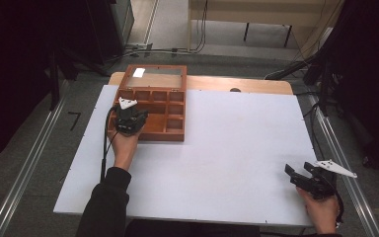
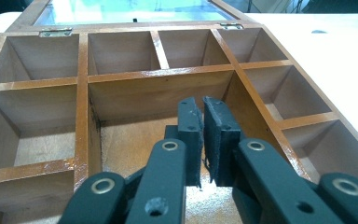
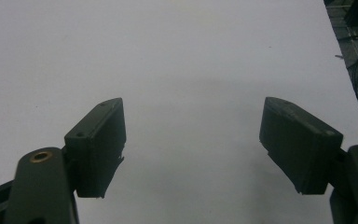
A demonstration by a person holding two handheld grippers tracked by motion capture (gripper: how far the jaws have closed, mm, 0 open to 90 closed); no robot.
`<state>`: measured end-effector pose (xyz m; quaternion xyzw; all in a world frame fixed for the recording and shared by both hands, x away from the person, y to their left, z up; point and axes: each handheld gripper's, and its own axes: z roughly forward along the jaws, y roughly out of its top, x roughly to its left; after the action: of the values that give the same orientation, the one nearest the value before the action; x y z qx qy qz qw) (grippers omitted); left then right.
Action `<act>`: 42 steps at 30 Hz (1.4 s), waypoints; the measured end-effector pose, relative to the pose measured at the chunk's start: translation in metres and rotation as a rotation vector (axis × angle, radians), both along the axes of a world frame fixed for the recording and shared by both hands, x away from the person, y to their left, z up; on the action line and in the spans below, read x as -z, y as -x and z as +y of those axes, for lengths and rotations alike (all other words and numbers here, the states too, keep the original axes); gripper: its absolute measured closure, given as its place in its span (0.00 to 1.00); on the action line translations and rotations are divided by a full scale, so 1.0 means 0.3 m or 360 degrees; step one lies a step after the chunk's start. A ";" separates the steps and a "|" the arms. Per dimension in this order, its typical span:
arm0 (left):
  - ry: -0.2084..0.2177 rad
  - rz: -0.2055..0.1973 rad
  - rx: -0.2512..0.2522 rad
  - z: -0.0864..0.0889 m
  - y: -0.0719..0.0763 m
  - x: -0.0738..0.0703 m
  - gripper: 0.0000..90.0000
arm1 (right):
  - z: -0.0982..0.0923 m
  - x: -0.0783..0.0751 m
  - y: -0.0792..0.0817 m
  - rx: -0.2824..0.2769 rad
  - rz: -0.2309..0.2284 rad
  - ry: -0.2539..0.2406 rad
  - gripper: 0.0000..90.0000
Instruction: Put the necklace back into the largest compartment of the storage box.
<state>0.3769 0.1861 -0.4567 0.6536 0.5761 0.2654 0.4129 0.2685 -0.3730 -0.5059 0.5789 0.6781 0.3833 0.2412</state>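
Note:
A brown wooden box (image 1: 172,129) with several open compartments stands at the far left of the white board; its glass-paned lid (image 1: 155,77) lies open behind it. My left gripper (image 1: 128,120) hovers over the box's left front part. In the left gripper view its jaws (image 2: 202,106) are shut, pad against pad with a hairline gap and nothing between them, just above the large middle compartment (image 2: 135,135). The compartments I can see hold nothing. My right gripper (image 1: 300,169) rests low near the board's right front corner, open (image 3: 193,126) over bare white surface.
The white board (image 1: 227,148) covers a wooden table (image 1: 261,85) whose far edge shows behind it. Metal rails run along the floor on both sides, a black L-shaped tool (image 1: 74,118) lies on the floor at left, and cables trail at the back.

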 end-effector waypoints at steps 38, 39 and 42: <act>0.0058 -0.0093 0.0022 0.028 0.138 -0.009 0.38 | 0.001 -0.004 0.002 0.0005 -0.0009 -0.0007 0.23; 0.0061 -0.0092 0.0020 0.032 0.142 -0.009 0.37 | 0.001 -0.004 0.002 0.0003 -0.0010 -0.0005 0.23; 0.0072 -0.0094 0.0011 0.040 0.153 -0.009 0.37 | 0.002 -0.003 0.002 0.0004 -0.0007 -0.0004 0.23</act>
<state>0.3310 0.1980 -0.4542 0.6379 0.5672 0.2701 0.4454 0.2680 -0.3725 -0.5048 0.5792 0.6763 0.3853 0.2424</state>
